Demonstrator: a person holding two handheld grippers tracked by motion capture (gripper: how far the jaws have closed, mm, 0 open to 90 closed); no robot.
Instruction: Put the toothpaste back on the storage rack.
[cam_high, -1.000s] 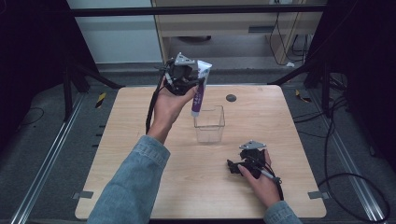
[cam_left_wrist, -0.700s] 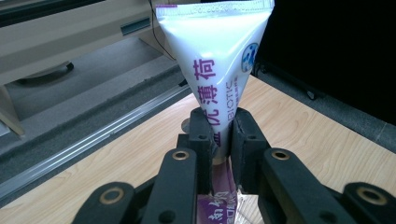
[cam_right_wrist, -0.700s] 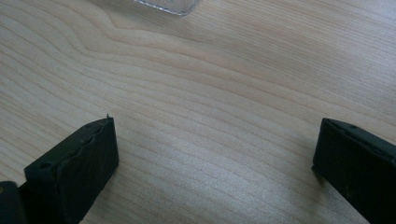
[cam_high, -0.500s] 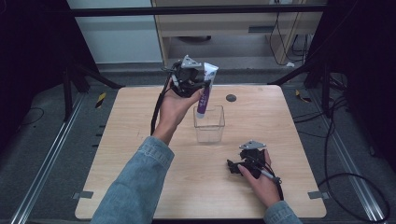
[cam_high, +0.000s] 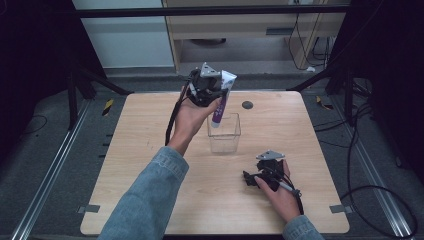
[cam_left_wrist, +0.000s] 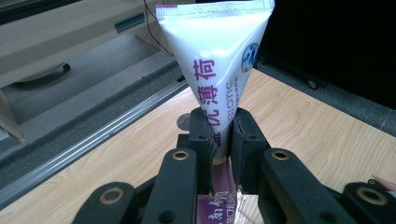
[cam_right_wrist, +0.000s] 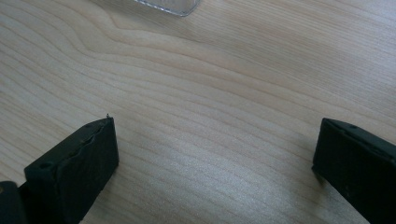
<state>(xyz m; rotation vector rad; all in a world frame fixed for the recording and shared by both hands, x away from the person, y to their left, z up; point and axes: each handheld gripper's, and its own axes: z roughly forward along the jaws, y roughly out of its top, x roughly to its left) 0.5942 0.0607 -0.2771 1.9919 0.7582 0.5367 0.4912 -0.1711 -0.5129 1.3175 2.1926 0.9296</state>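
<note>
Above the clear container (cam_high: 224, 134), the left gripper (cam_high: 214, 95) pinches a white and purple tube (cam_high: 221, 98) between its jaws.

Seen from the left gripper view, the tube (cam_left_wrist: 215, 70) stands between the two black jaws, which press on its narrower middle from both sides; its flat crimped end fans out wide beyond the jaw tips and its purple lower part runs back between them. From the high view the tube hangs tilted, purple end down at the container's rim, over the wooden table (cam_high: 145, 150). Near the table's front right, the right gripper (cam_high: 250, 176) rests low on the wood with its jaws spread wide, nothing between them, well apart from the tube.
</note>
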